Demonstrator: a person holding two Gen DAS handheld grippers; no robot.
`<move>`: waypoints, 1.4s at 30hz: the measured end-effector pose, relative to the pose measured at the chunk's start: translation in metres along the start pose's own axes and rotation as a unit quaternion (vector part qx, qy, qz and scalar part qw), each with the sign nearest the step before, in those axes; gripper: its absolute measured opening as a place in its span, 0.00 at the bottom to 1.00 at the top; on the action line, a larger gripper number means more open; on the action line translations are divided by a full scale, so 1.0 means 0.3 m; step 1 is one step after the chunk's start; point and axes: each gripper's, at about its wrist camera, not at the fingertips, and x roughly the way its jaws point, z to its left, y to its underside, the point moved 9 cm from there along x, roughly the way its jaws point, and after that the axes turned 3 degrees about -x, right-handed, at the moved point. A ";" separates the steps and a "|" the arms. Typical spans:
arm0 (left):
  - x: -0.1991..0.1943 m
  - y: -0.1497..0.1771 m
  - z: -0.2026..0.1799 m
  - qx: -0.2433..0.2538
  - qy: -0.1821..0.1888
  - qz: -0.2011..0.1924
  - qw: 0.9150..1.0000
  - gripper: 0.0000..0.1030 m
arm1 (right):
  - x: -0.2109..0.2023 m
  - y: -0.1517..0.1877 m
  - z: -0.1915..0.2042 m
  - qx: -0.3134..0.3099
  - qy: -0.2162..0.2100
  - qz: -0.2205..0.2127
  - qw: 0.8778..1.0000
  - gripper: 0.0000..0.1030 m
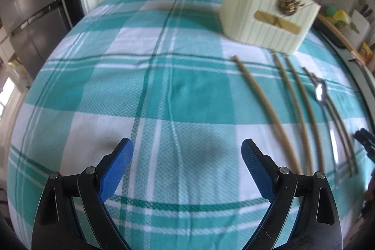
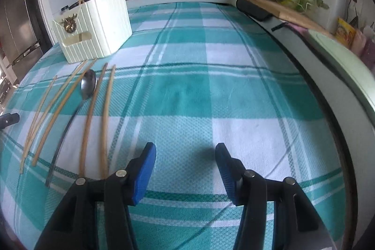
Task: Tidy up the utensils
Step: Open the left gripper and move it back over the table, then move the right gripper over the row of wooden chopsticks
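The left gripper (image 1: 187, 168) hangs over the checked cloth (image 1: 131, 90) with its blue fingers (image 1: 116, 170) spread wide and nothing between them. The right gripper (image 2: 185, 170) is over the same cloth, its jaws standing apart and empty, the gap narrower than the left's.

The utensils lie side by side on the cloth between the two grippers, running from the near edge of the table toward the far edge: several wooden chopsticks (image 2: 104, 118) and a metal spoon (image 2: 88, 86), bowl end farthest from the grippers. The spoon sits among the chopsticks, with sticks on both sides of it. Just beyond their far tips stands a cream ribbed holder (image 2: 103, 25) with a gold ornament on its front; one or two sticks already stand up out of it. Neither gripper touches any utensil
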 end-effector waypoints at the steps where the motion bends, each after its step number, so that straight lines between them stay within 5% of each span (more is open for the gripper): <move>1: 0.008 0.003 0.007 0.002 -0.008 0.000 1.000 0.91 | 0.003 0.001 0.002 -0.003 0.004 0.001 1.000 0.53; 10: 0.026 0.006 0.038 0.005 -0.033 -0.015 0.999 1.00 | 0.005 0.005 0.009 -0.006 0.006 0.002 1.000 0.58; 42: 0.019 0.010 0.049 0.004 -0.024 -0.016 1.000 1.00 | 0.004 0.008 0.008 -0.007 0.008 0.002 1.000 0.58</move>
